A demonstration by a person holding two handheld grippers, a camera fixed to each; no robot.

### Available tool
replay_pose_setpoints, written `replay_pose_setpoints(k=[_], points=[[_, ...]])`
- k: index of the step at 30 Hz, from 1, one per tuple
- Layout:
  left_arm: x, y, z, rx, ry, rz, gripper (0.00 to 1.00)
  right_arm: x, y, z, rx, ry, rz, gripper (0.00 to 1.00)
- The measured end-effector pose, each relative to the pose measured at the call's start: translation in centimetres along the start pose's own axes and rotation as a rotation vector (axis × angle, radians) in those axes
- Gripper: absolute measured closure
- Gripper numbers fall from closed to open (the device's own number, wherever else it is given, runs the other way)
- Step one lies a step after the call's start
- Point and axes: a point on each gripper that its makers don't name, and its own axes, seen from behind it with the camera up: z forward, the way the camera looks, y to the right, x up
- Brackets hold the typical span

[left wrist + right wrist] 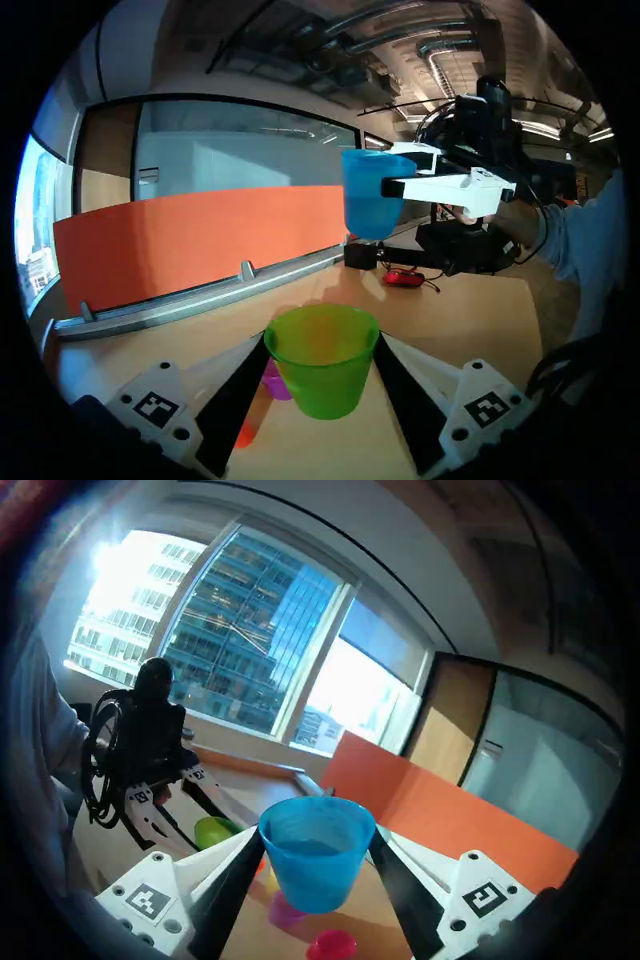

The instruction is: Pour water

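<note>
2 cups gripped, pour not begun.
Left hand-held gripper (322, 344) pinches the green cup (322, 364), right hand-held gripper (316, 840) the blue cup (316, 856); centre blue over green, then tilt slowly.

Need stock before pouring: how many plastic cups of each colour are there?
Blue plastic cup: 1
Green plastic cup: 1
Purple plastic cup: 1
Orange plastic cup: 1
Pink plastic cup: 1
Total: 5; a yellow patch is too hidden to count.
</note>
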Motion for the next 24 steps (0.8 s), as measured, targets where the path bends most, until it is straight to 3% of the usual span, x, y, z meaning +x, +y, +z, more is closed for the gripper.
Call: replay_pose_setpoints(k=[24], points=[[1.6,1.0,0.6,-0.041,0.021,-0.008,0.11,4.6,2.7,2.4,-0.007,0.001,-0.297,0.09]])
